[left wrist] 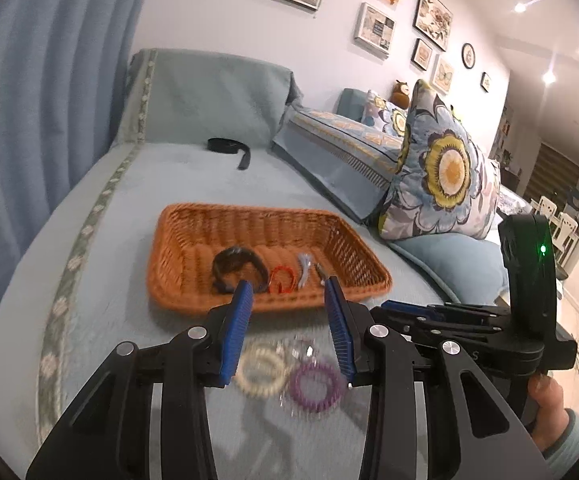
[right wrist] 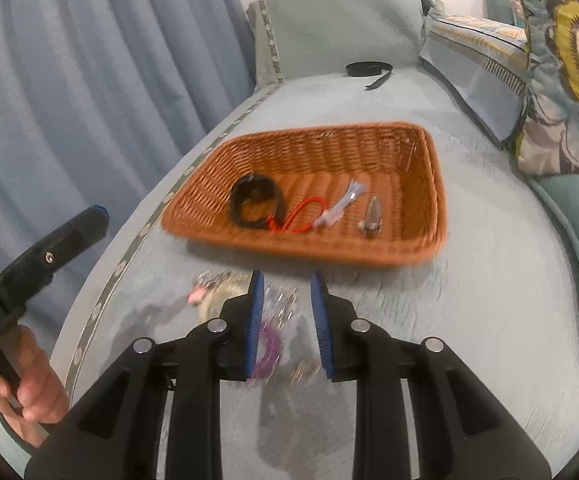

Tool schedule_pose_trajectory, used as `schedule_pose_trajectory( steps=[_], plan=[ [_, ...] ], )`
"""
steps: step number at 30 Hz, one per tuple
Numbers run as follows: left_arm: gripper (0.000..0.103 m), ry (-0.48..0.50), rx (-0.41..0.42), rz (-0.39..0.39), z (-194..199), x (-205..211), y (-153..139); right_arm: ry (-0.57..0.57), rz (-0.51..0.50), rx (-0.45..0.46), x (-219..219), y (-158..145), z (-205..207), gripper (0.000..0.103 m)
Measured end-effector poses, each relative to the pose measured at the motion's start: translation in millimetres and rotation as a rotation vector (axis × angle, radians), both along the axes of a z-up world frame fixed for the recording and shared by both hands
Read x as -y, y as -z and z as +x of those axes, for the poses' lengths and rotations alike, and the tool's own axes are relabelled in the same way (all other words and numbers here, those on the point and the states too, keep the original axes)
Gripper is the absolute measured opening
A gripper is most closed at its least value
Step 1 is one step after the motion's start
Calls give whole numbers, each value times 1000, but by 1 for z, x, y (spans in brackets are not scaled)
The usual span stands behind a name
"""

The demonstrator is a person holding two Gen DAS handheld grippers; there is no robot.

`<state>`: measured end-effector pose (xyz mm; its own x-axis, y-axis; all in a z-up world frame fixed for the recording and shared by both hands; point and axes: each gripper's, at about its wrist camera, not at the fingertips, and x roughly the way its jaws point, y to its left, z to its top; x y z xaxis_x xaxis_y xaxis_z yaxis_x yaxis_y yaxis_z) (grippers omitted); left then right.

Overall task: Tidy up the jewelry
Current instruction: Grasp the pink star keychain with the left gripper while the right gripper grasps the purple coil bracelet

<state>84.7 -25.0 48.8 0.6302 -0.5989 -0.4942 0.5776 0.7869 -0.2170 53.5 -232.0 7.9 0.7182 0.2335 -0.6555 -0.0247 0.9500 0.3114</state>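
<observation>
An orange wicker basket (left wrist: 193, 236) (right wrist: 429, 200) sits on the blue sofa cover. In it lie a black band (left wrist: 233, 264) (right wrist: 251, 200), a red cord (left wrist: 281, 278) (right wrist: 301, 216), a pale blue piece (left wrist: 304, 268) (right wrist: 341, 202) and a small metal clip (right wrist: 370, 216). In front of the basket lie a cream spiral ring (left wrist: 260, 370) (right wrist: 215, 296), a purple spiral ring (left wrist: 315, 386) (right wrist: 268, 348) and clear shiny pieces (left wrist: 299, 350) (right wrist: 285, 300). My left gripper (left wrist: 287, 286) is open above them, empty. My right gripper (right wrist: 287, 278) is open over the purple ring, empty.
A black strap (left wrist: 229, 146) (right wrist: 369, 69) lies at the far end of the sofa. Flowered cushions (left wrist: 437, 168) (right wrist: 569, 60) stand to the right. A blue curtain (left wrist: 49, 80) hangs on the left. The right gripper's body (left wrist: 529, 320) sits close to my left one.
</observation>
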Motion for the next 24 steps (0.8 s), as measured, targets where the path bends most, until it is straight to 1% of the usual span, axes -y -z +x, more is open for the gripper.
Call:
schedule_pose_trajectory(
  steps=[2, 6, 10, 15, 17, 20, 24],
  plan=[
    [36, -16, -16, -9, -7, -9, 6, -6, -4, 1, -5, 6, -6, 22],
    [36, -47, -69, -26, -9, -27, 32, -27, -16, -6, -18, 24, -8, 22],
    [34, -63, -156, 3, 8, -32, 61, -40, -58, -10, -28, 39, -2, 22],
    [34, -88, -243, 0, 35, -37, 83, -52, -61, -26, -33, 50, 5, 22],
    [34, -85, -265, 2, 45, -37, 90, -55, -70, -28, -36, 51, 6, 22],
    [34, -76, -281, 28, 54, -31, 97, -60, -91, -35, -41, 55, 9, 22],
    [34, -65, -308, 40, 65, -27, 108, -64, -110, -63, -46, 62, 16, 22]
  ],
)
